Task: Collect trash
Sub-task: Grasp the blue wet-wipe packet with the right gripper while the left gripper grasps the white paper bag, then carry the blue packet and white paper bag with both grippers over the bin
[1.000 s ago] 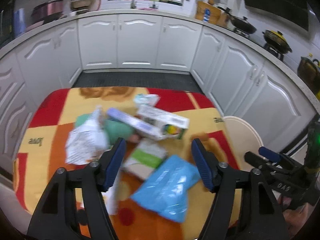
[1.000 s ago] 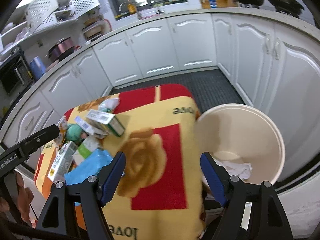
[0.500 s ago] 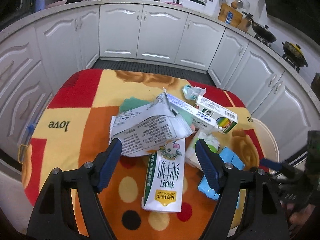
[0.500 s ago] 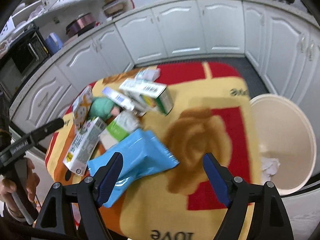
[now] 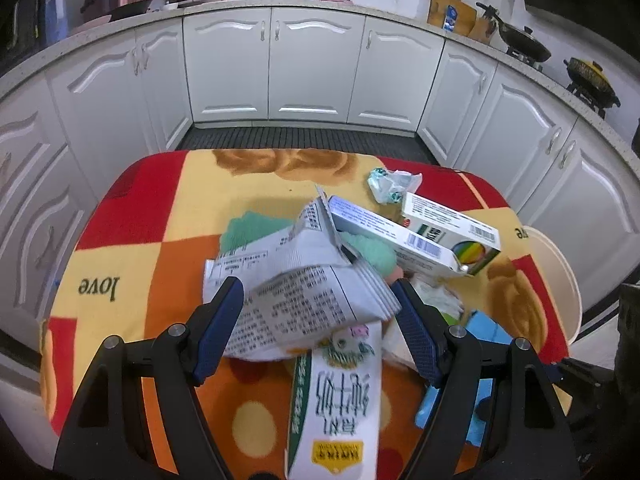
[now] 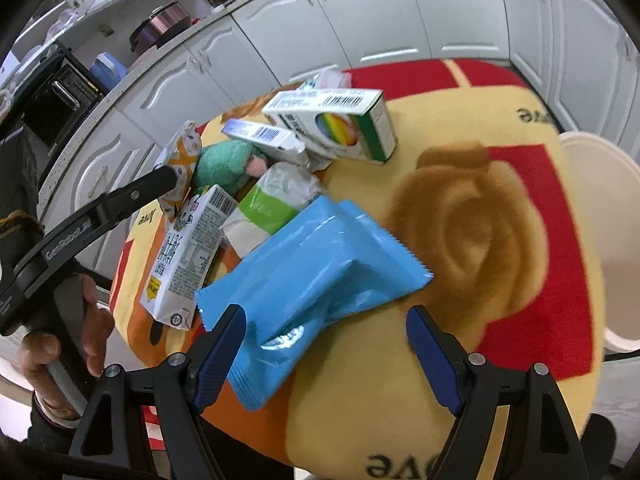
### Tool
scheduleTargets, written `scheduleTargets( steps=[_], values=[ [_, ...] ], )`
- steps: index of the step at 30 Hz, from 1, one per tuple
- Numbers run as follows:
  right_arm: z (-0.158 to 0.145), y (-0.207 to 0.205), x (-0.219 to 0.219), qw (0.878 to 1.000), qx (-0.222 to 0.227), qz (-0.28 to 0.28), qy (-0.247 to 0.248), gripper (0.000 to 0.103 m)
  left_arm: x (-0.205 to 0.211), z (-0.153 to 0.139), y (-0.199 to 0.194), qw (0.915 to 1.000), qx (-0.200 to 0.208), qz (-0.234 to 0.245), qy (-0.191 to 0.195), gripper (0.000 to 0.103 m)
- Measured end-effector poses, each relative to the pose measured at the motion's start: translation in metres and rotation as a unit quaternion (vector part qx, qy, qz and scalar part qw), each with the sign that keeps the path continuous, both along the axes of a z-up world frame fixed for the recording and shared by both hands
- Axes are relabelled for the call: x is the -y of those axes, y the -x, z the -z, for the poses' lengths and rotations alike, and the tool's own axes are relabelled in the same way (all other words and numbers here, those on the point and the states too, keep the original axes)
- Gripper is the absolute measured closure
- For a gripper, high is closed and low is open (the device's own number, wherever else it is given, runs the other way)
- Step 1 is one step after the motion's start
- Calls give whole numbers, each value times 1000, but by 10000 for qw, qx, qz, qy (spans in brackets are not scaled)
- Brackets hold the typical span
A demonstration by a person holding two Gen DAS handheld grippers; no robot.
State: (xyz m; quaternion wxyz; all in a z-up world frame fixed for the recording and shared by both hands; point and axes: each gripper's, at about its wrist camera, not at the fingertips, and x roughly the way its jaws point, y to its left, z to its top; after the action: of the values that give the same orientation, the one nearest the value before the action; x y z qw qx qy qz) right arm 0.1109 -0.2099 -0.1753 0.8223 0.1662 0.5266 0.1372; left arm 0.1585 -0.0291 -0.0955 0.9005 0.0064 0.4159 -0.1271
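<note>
The left gripper [image 5: 318, 322] hangs with its jaws apart and gripping nothing, a crumpled printed wrapper [image 5: 296, 280] lying between its blue fingers and a milk carton [image 5: 340, 396] just below on the patterned tablecloth [image 5: 128, 248]. The right gripper [image 6: 326, 344], whose jaws have just been opening, stands wide over a blue packet [image 6: 316, 276] that lies between its fingers, ungripped. A cream bin [image 6: 600, 240] stands beside the table to its right.
</note>
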Motion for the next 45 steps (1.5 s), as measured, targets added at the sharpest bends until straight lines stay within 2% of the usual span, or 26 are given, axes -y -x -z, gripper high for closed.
scheduleTargets(
  steps=[2, 6, 7, 8, 10, 11, 12, 13, 16, 19, 24, 30, 36, 45],
  values=[
    [3, -6, -6, 10000, 20, 54, -6, 20, 0, 3, -6, 10000, -59, 7, -69, 28],
    [3, -14, -14, 9996, 192, 217, 64, 17, -4, 4, -13, 9999, -58, 59, 115, 30],
    [4, -16, -15, 9994, 233, 255, 85, 17, -5, 3, -13, 9998, -40, 79, 149, 38],
    [4, -17, -16, 9991, 288, 284, 121, 17, -6, 2, -13, 9998, -27, 112, 166, 42],
    [5, -18, -19, 9983, 450, 288, 230, 17, -7, -3, -11, 9997, 3, 199, 174, 60],
    [5, -18, -21, 9978, 530, 282, 296, 18, -7, -5, -9, 9996, 10, 224, 169, 63],
    [5, -19, -22, 9971, 590, 289, 390, 28, -8, -7, -8, 9996, 18, 249, 162, 73],
    [5, -18, -23, 9960, 660, 291, 537, 37, -9, -9, -6, 9995, 15, 284, 162, 75],
    [4, -16, -20, 9954, 729, 187, 593, 42, -17, -13, 1, 9993, 51, 319, 203, 82],
    [-3, -9, -9, 9953, 808, 168, 499, 48, -29, -22, 8, 9992, 64, 263, 292, 86],
    [-23, 7, -1, 9927, 1061, 43, 571, 49, -44, -46, 23, 9989, 242, 175, 368, 88],
    [-44, 20, 9, 9917, 1240, 57, 341, 49, -43, -76, 42, 9963, 460, 345, 635, 89],
    [-65, 29, 21, 9884, 1468, 179, 343, 49, -19, -99, 57, 9926, 661, 639, 790, 89],
    [-76, 38, 57, 9849, 1597, 538, 392, 49, 33, -106, 64, 9887, 660, 1048, 844, 89]
  ],
)
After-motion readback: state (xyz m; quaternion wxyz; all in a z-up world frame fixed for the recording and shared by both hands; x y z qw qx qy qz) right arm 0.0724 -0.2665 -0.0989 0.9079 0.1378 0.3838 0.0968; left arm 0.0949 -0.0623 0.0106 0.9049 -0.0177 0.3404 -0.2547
